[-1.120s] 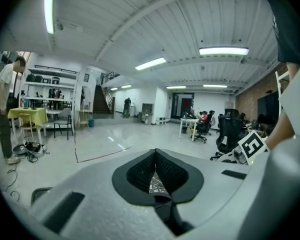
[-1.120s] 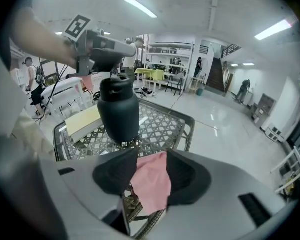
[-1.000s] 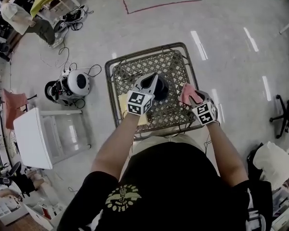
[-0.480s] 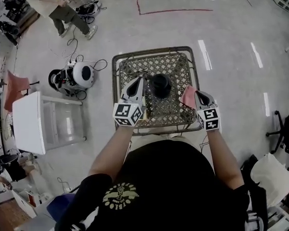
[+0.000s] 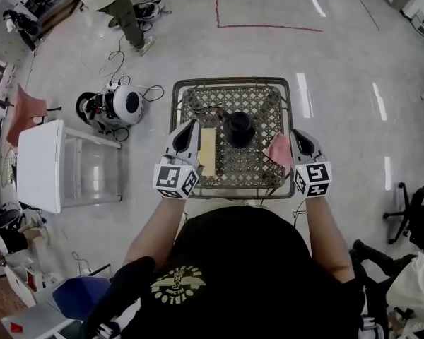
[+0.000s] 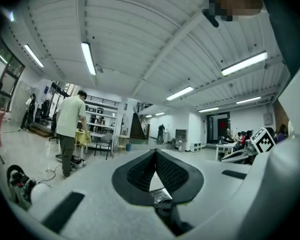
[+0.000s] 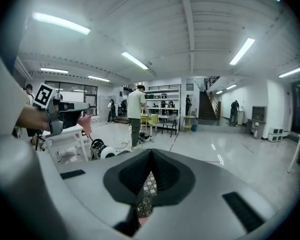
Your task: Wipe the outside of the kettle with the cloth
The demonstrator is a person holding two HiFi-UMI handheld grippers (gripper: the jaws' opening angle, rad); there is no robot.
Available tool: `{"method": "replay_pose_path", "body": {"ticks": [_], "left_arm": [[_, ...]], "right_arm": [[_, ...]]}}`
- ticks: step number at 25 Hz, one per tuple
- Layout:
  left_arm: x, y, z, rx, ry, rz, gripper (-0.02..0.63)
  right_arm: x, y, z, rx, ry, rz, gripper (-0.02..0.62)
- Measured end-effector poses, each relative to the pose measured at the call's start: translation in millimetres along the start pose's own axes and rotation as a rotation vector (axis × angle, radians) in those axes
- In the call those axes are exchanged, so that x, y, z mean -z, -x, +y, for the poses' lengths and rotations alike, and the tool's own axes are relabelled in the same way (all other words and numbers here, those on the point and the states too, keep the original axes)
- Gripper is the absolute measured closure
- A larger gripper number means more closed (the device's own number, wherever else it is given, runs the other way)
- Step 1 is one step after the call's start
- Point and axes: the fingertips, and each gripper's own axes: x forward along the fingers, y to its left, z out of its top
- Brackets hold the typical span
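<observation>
You pinch pink cloth [image 5: 276, 149] in R gripper [image 5: 297, 135], centre-right, ready to wipe kettle [image 5: 238, 128]. L gripper [image 5: 189, 126] tongs pressed together, empty, prob. free to steady kettle.

The person is stretching the left forearm [image 5: 157, 223] and right forearm [image 5: 324, 224] forward, roughly parallel. The left gripper [image 5: 190, 124] is pointing ahead, jaws pressed together and empty. The right gripper [image 5: 295, 134] is pinching the cloth [image 5: 277, 149], jaws closed.
</observation>
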Motion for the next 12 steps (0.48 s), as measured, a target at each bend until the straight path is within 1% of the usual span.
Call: {"method": "replay_pose_path", "body": {"ticks": [3, 6, 9, 12], "left_arm": [[-30.0, 7.9, -9.6, 0.001, -0.036, -0.043, 0.601], [-56.8, 14.2, -19.2, -0.013, -0.073, -0.064, 0.601], [-84.1, 24.8, -25.8, -0.014, -0.115, -0.09, 0.601], [-105.8, 33.2, -33.1, -0.008, -0.175, -0.107, 0.601]], "right_arm": [[-36.4, 12.3, 0.0, -0.007, 0.003, -0.052, 0.584], [-69.7, 27.2, 1.3, -0.014, 0.019, -0.103, 0.584], [-96.0, 38.2, 10.0, -0.026, 0.031, -0.149, 0.584], [-119.3, 50.5, 14.0, -0.031, 0.033, -0.188, 0.584]]}}
